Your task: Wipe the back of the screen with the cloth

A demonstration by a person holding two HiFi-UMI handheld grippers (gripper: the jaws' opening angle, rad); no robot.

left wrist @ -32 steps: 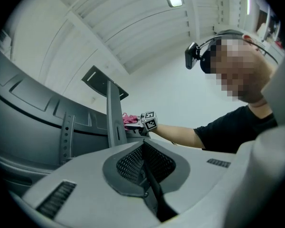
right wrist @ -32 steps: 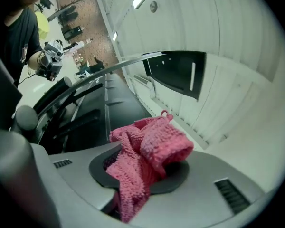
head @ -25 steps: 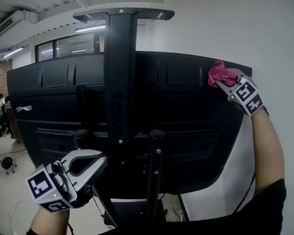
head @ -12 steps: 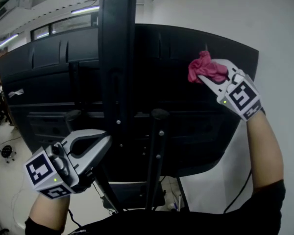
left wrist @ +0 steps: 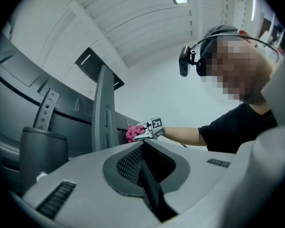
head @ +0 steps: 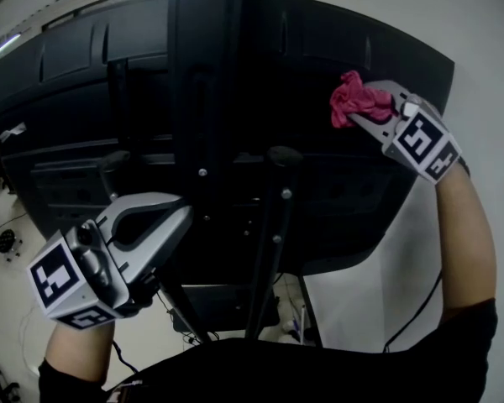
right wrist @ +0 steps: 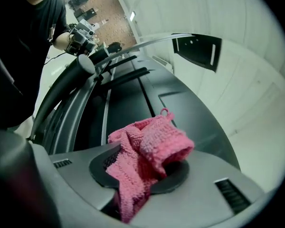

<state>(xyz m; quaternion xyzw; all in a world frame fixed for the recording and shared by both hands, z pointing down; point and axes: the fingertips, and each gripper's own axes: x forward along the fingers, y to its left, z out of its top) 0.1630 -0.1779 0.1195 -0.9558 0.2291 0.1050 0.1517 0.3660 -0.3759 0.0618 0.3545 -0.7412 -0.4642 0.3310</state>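
The black back of the screen fills the head view, with its stand column up the middle. My right gripper is shut on a bunched pink cloth, which it presses against the upper right of the panel, a little below the top edge. The right gripper view shows the cloth bulging out of the gripper onto the dark panel. My left gripper hangs low at the left, in front of the stand, shut and holding nothing. From the left gripper view the cloth appears far off.
A slanted black strut rises beside the column. A white wall stands close behind the screen's right edge, and a cable hangs there. Office floor and a wheeled base lie at the far left.
The right gripper has carried the cloth down and slightly left from the screen's top right corner onto the panel. The left gripper stays low, and my view has moved closer.
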